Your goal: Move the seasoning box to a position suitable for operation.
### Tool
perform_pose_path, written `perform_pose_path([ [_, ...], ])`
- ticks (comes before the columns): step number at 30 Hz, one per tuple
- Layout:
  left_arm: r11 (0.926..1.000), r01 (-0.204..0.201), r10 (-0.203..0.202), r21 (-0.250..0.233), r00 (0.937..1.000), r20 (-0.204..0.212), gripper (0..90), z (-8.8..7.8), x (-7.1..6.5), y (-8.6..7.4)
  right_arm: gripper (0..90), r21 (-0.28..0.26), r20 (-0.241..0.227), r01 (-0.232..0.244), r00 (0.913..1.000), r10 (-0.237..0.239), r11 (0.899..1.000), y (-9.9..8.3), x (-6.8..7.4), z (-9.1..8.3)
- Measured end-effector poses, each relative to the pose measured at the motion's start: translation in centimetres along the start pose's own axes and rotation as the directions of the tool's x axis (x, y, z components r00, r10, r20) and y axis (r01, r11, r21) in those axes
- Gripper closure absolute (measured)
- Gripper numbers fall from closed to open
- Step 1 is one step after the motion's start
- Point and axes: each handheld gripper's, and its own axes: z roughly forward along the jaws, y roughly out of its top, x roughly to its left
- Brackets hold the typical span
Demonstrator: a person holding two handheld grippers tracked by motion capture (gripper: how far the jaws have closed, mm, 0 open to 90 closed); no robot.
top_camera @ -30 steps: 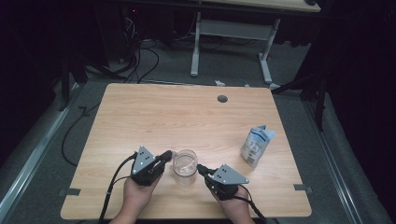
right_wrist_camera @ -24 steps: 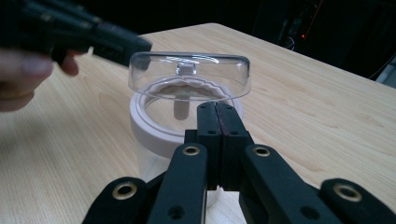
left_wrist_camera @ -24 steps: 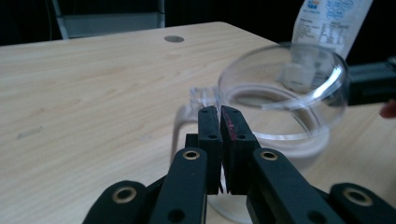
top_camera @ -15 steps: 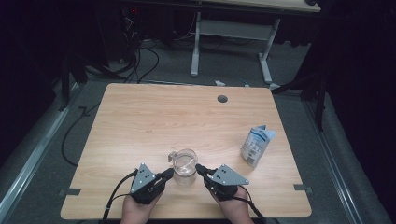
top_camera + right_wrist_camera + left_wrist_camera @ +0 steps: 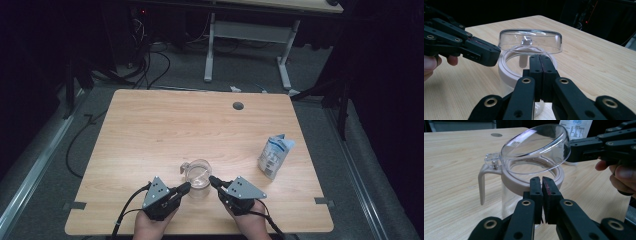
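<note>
Jug (image 5: 199, 175) between closed left (image 5: 185, 187) and right fingers (image 5: 212, 179).

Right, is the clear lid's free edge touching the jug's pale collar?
Apart. The left gripper view shows the lid tilted up on its hinge, with a clear gap between its free edge and the collar.
</note>
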Motion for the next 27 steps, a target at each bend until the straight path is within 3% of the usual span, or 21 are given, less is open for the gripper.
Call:
perform_pose_path([
  [7,0.9999,-0.008,0.008,-0.006,0.9999,0.011,86.8,0.1,-0.4,0.2,89.4,0.003,-0.002,0.001,1.0,-0.001,1.0,-0.1,0.0,0.0],
  [13,0.9998,-0.009,0.009,-0.017,0.9999,0.01,86.3,0.2,-0.4,0.3,89.8,0.021,-0.007,-0.027,0.9996,0.027,0.999,-0.4,0.0,0.5],
  [27,0.9996,0.001,-0.001,-0.03,0.9999,0.01,85.8,0.3,-0.4,0.6,88.9,0.007,-0.016,-0.038,0.9992,0.038,0.999,-0.4,0.1,1.3],
])
